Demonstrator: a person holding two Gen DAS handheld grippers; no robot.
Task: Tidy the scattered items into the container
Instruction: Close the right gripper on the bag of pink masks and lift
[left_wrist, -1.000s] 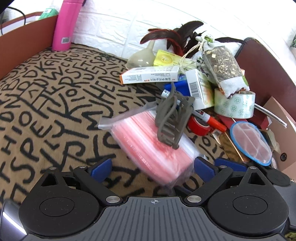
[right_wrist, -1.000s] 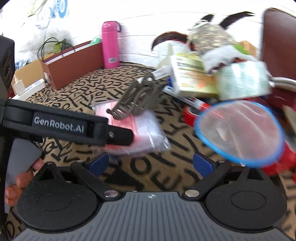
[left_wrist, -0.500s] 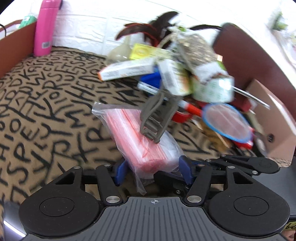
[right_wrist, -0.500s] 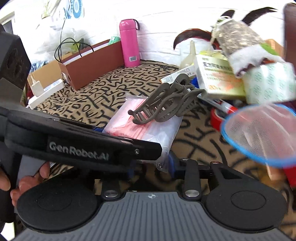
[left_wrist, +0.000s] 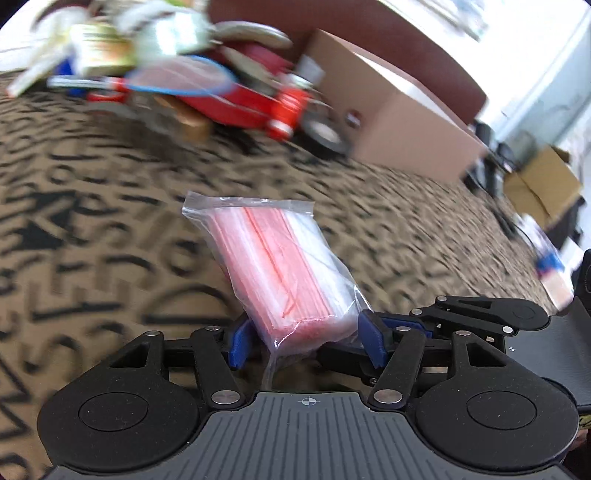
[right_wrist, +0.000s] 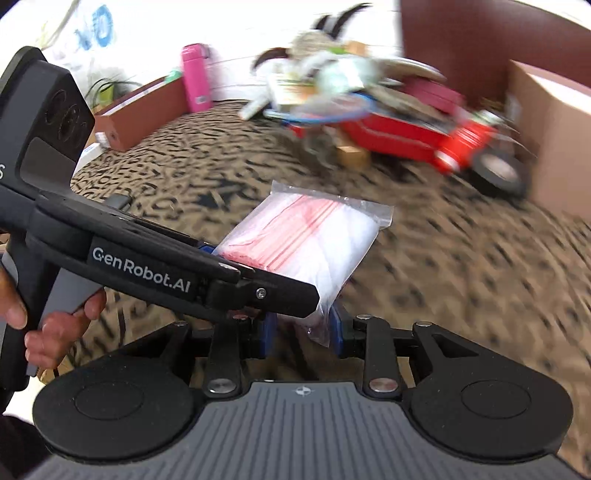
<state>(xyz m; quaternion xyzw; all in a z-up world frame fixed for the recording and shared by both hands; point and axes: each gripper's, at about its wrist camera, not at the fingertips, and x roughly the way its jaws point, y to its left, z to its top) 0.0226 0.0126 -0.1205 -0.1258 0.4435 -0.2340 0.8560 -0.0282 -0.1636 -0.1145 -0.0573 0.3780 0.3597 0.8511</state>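
Now bag (left_wrist: 280, 266) clipless, off the cloth (left_wrist: 92, 221).

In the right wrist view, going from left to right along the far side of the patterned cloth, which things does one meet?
Brown tray → pink bottle → blurred pile of small items → red box → black tape roll → cardboard box.

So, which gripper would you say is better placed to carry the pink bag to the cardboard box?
Probably left: the left gripper clamps the pink bag across its thick end, while the right gripper only brackets a thin plastic corner.
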